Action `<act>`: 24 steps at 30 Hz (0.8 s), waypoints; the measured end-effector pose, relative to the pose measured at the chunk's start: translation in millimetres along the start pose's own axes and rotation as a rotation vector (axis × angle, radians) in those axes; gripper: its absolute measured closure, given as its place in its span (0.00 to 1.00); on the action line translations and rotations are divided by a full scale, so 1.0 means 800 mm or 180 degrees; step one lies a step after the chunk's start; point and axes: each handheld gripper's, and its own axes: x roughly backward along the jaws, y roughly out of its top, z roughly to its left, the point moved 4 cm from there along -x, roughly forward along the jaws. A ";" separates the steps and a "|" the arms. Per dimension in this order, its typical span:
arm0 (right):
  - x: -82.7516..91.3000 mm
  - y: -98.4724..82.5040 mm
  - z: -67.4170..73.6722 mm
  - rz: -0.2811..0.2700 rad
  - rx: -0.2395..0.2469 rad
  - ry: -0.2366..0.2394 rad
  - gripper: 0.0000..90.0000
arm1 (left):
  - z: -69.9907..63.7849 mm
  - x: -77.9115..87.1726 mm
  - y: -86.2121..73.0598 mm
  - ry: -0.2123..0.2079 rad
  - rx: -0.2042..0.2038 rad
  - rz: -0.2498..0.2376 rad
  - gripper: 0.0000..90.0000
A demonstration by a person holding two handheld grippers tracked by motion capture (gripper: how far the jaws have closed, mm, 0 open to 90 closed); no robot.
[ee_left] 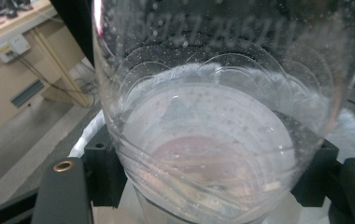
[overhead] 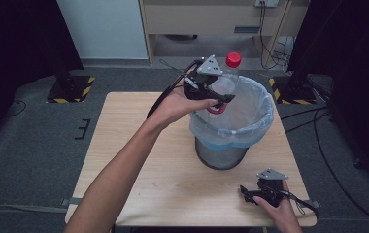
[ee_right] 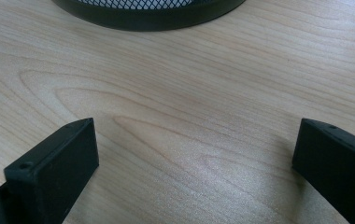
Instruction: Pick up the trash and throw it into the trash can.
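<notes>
A clear plastic bottle (overhead: 223, 83) with a red cap (overhead: 233, 59) hangs tilted, cap up and away, over the near left rim of a black mesh bin (overhead: 220, 158) lined with a pale blue bag (overhead: 262, 119). My left gripper (overhead: 215, 101) is shut on the bottle's lower body. In the left gripper view the bottle (ee_left: 213, 135) sits pressed between both jaws, droplets inside it. My right gripper (overhead: 247, 192) rests on the wooden table (overhead: 139, 160) at the front right, open, with bare wood between its jaws (ee_right: 194, 154).
The bin's black base ring (ee_right: 152, 14) stands just beyond the right gripper. Grey carpet surrounds the table. Black stands with yellow-striped feet (overhead: 71, 90) flank the far side, and a wooden desk with cables (overhead: 270, 43) is behind.
</notes>
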 end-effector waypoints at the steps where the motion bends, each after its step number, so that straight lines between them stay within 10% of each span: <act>1: 0.000 0.000 0.000 0.0000 0.0001 0.0000 0.00 | 0.002 -0.003 -0.002 -0.0025 0.0022 0.0029 0.30; 14: 0.001 -0.001 0.000 0.0001 0.0019 0.0005 0.00 | -0.004 -0.011 -0.001 -0.0035 0.0030 -0.0017 0.10; 24: 0.000 -0.001 0.000 0.0002 0.0022 0.0007 0.00 | 0.007 0.036 -0.012 0.0239 0.0022 -0.0213 0.10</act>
